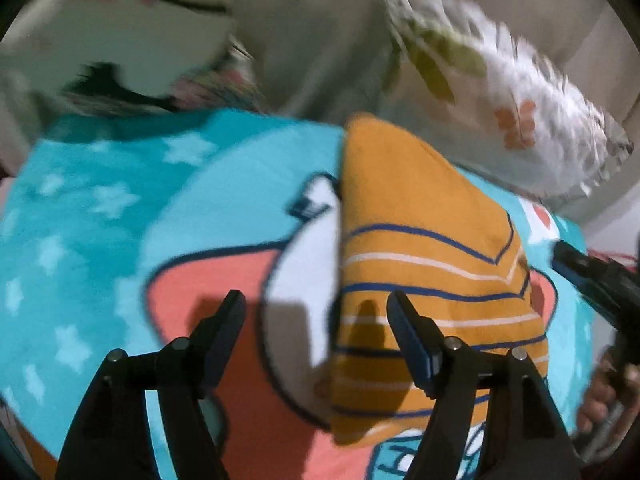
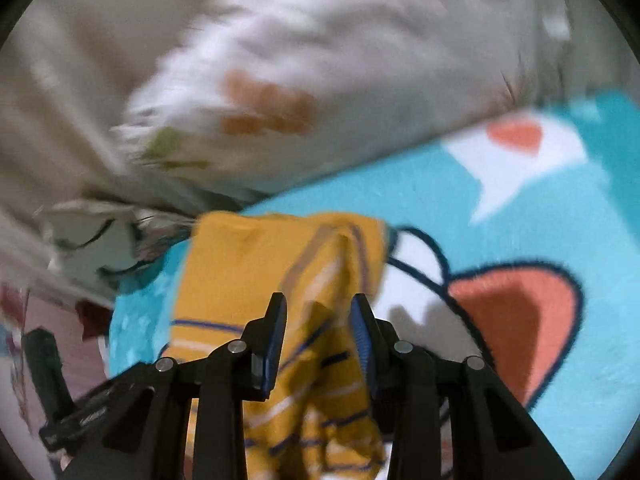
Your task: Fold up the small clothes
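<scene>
An orange garment with blue and white stripes (image 1: 404, 216) lies folded into a long shape on a turquoise cartoon blanket (image 1: 100, 208). My left gripper (image 1: 316, 300) hovers over the garment's left edge, its jaws wide apart with nothing gripped; one finger is over the blanket, the other over the stripes. My right gripper (image 2: 320, 304) hangs above the garment (image 2: 248, 272), jaws partly apart. Rumpled cloth shows through the gap and finger shadows fall on it, and the pads do not press it. In the left wrist view my right gripper (image 1: 592, 276) is at the garment's right edge.
A white pillow with orange flowers and green leaves (image 1: 500, 92) lies beyond the garment, against beige bedding (image 1: 320, 40). A white cloth with black trim (image 1: 132, 28) sits at the far left. A person's hand (image 1: 600, 392) holds the right gripper's handle.
</scene>
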{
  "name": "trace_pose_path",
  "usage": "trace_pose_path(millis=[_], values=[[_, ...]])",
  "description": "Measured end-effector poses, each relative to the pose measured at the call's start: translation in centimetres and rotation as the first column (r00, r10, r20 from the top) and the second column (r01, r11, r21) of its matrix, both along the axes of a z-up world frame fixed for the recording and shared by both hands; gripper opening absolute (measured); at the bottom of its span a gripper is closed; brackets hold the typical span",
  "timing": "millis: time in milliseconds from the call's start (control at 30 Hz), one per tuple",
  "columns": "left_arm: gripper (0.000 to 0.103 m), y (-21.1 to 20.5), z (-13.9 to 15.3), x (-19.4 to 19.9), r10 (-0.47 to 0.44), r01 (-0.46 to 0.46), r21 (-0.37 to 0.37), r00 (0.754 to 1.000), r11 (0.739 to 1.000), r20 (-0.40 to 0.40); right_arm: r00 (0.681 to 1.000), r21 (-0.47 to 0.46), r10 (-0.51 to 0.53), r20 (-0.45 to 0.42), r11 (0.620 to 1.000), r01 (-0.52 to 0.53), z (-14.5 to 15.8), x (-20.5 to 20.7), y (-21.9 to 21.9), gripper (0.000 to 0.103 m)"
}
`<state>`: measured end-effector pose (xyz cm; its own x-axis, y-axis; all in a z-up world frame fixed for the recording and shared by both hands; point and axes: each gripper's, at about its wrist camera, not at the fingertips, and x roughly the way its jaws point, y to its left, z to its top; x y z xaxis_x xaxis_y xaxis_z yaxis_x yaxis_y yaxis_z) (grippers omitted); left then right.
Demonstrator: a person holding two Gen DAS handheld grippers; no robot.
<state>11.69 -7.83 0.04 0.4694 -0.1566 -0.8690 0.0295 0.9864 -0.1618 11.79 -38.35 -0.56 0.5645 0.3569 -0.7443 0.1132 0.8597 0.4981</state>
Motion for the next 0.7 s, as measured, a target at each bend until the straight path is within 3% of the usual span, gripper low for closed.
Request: trace_pose_path(millis=[167, 300, 433, 467, 567, 633, 700], values=[[0.072, 4.7, 3.0, -3.4, 0.176, -0.181, 0.044, 0.979, 0.982, 0.098, 0.973, 0.003, 0.216, 0.083, 0.976, -0.217, 3.4, -1.6, 5.2, 0.038], [0.072, 7.4, 4.8, -5.4, 0.284, -0.301, 0.088, 0.945, 0.949, 0.164, 0.944, 0.018, 0.331, 0.02, 0.943, -0.331, 0.3, -1.3, 9.2, 0.038], [0.074, 8.8, 5.7, -7.3, 0.336, -0.371, 0.148, 0.916, 0.916, 0.217, 0.946, -0.04, 0.316, -0.069, 0.947, -0.319, -3.2, -0.9, 9.8, 0.036], [0.074, 9.1, 5.8, -7.9, 0.344, -0.384, 0.168, 0.911, 0.908, 0.226, 0.951, -0.009, 0.302, -0.072, 0.953, -0.304, -3.8, -0.9, 9.3, 0.035], [0.075, 9.9, 6.2, -9.2, 0.363, -0.417, 0.206, 0.896, 0.885, 0.255, 0.96, 0.058, 0.27, -0.07, 0.962, -0.266, -4.2, -1.2, 7.8, 0.034], [0.084, 10.2, 6.3, -9.7, 0.373, -0.432, 0.206, 0.887, 0.878, 0.272, 0.963, 0.06, 0.262, -0.07, 0.964, -0.258, -4.2, -1.5, 7.5, 0.034], [0.085, 10.6, 6.6, -10.0, 0.381, -0.445, 0.204, 0.878, 0.872, 0.289, 0.966, 0.05, 0.248, -0.078, 0.968, -0.244, -4.0, -1.5, 7.7, 0.034]])
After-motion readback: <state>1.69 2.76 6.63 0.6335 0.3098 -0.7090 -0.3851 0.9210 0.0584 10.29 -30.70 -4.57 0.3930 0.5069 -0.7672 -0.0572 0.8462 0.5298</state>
